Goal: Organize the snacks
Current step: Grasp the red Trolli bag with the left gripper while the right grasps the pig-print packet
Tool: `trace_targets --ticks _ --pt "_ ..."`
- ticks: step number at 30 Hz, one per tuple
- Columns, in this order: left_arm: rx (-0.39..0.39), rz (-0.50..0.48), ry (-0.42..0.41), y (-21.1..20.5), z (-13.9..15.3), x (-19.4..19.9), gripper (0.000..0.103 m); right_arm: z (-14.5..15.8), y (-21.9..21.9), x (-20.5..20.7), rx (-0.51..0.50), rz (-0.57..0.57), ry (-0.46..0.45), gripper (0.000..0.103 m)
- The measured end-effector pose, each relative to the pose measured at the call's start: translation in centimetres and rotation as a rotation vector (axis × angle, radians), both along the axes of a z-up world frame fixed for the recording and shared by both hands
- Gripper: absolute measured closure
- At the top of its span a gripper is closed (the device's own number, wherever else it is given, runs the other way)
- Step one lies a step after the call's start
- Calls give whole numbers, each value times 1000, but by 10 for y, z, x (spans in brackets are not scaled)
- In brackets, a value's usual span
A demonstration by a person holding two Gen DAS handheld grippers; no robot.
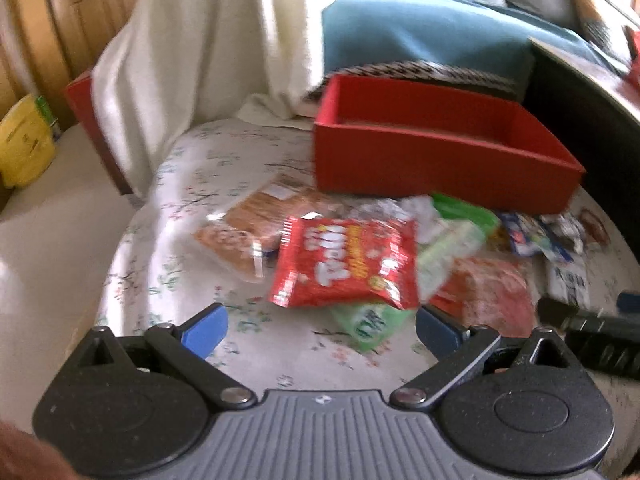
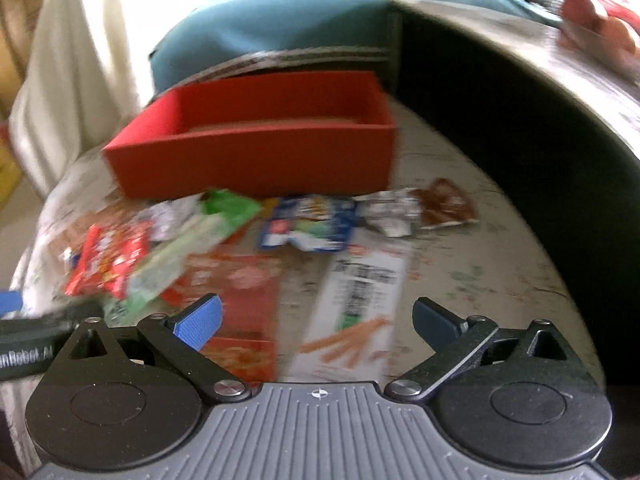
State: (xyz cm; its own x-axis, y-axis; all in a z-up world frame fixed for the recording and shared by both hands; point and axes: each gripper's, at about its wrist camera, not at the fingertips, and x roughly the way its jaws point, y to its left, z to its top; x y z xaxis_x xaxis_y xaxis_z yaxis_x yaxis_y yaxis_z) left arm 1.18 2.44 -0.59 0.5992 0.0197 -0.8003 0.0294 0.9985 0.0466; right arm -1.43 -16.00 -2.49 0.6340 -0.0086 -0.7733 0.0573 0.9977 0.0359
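Red box [image 1: 440, 156] at the far edge of the round table [image 1: 192, 168], open-topped and looking empty, though its floor barely shows; snacks heaped along its near wall. Left gripper [image 1: 320, 328] spread wide, holding nothing, hovering low over the red packet [image 1: 346, 264] lying on a green packet [image 1: 370, 322]. Right gripper [image 2: 316, 320] equally wide and empty, above the long white stick-snack box [image 2: 356, 300] and the flat red carton [image 2: 240, 300] at the near edge.

Likely trouble: packets overlapping, so a pinch on the red packet could drag the green packet along or nudge the clear-wrapped biscuits [image 1: 256, 224] toward the left edge. Slick, puffy foil, probably prone to slipping out of a shallow grip. Long white box possibly too wide to take across its flat face; safer by its narrow sides. Both grippers working close together, left one visible at the left border of the right wrist view, so a collision over the pile seems possible.

Around: blue-and-white packet [image 2: 308, 222], crumpled silver wrapper [image 2: 390, 210] and brown sachet [image 2: 446, 204] just beside the box's near wall; white cloth [image 1: 208, 48] draped behind the table; teal cushion [image 1: 420, 28] beyond. Heavy blur, so print unreadable
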Motion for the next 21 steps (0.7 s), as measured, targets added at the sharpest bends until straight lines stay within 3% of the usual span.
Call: trace_targets --ticks 7,9,11,16,21 --pt "-45 88 19 25 -4 6 8 -18 28 24 -6 76 76 6" --pt "-54 86 27 27 -5 7 8 -29 29 31 -12 69 120 8" --pt "-59 89 35 27 -5 7 8 -31 31 31 -29 78 100 8" --pt "-69 77 38 25 -4 11 8 -34 37 31 -33 134 116 23" --pt "-84 49 44 24 -5 14 8 -27 32 23 -26 165 134 25"
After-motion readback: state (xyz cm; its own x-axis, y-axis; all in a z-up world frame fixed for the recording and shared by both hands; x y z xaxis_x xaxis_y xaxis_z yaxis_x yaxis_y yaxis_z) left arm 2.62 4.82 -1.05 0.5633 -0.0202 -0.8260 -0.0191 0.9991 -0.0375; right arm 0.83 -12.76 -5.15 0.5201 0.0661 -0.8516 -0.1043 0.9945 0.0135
